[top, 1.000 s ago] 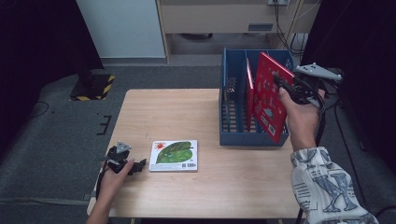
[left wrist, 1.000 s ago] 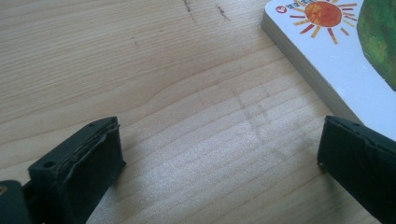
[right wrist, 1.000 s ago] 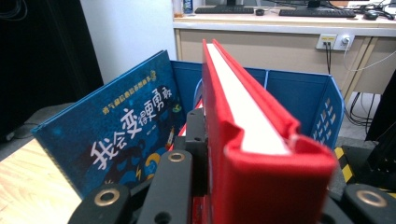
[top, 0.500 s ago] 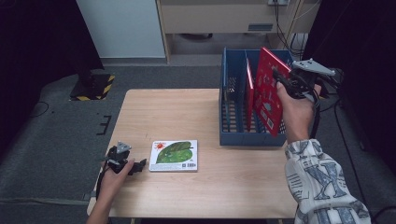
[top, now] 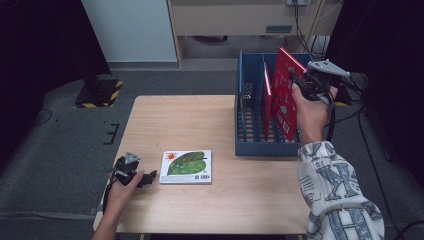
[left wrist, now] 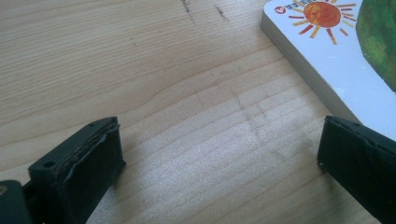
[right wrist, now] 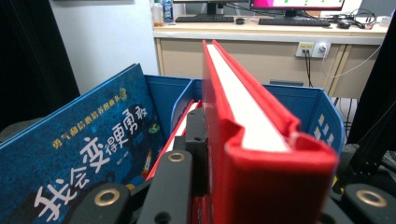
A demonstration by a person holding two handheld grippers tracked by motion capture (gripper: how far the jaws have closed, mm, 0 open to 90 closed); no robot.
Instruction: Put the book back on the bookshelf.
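Table (top: 210,125) comes first in our view: pale wood, with a blue crate (top: 239,100) on its far right part. We see a red book (top: 286,95) standing tilted in the crate's right side, our right gripper (top: 300,82) clamped tight on its upper edge. A blue book (right wrist: 70,154) leans in the crate beside it. Near left, a green picture book (top: 186,166) lies flat; our left gripper (top: 150,176) rests just left of it, jaws wide, holding nothing.
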